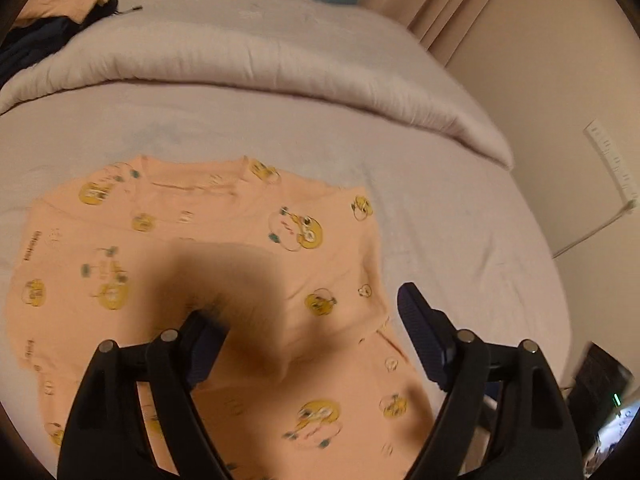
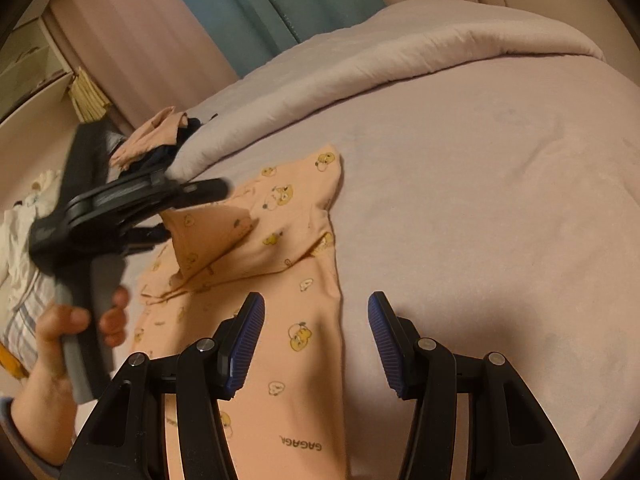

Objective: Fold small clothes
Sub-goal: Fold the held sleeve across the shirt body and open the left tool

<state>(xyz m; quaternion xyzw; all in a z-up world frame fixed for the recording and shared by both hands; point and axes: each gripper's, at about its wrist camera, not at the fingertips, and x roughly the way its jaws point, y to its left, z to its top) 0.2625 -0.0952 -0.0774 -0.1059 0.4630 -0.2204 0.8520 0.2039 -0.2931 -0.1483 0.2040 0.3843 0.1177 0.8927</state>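
A small peach garment [image 1: 224, 248] printed with yellow cartoon birds lies spread on the pale bed sheet [image 1: 460, 208]; it also shows in the right wrist view [image 2: 280, 320]. My left gripper [image 1: 312, 332] is open just above it, and a raised flap of the cloth [image 1: 240, 280] drapes over its left finger. In the right wrist view the left gripper [image 2: 192, 196] sits at the garment's left side with the folded flap [image 2: 216, 232] by its tips. My right gripper [image 2: 316, 340] is open and empty over the garment's right edge.
A rolled duvet [image 1: 260, 56] crosses the bed behind the garment. More clothes [image 1: 60, 4] are piled at the far left, and they also show in the right wrist view [image 2: 156, 140]. A wall with a power strip [image 1: 612, 160] is on the right. Shelves [image 2: 28, 64] stand far left.
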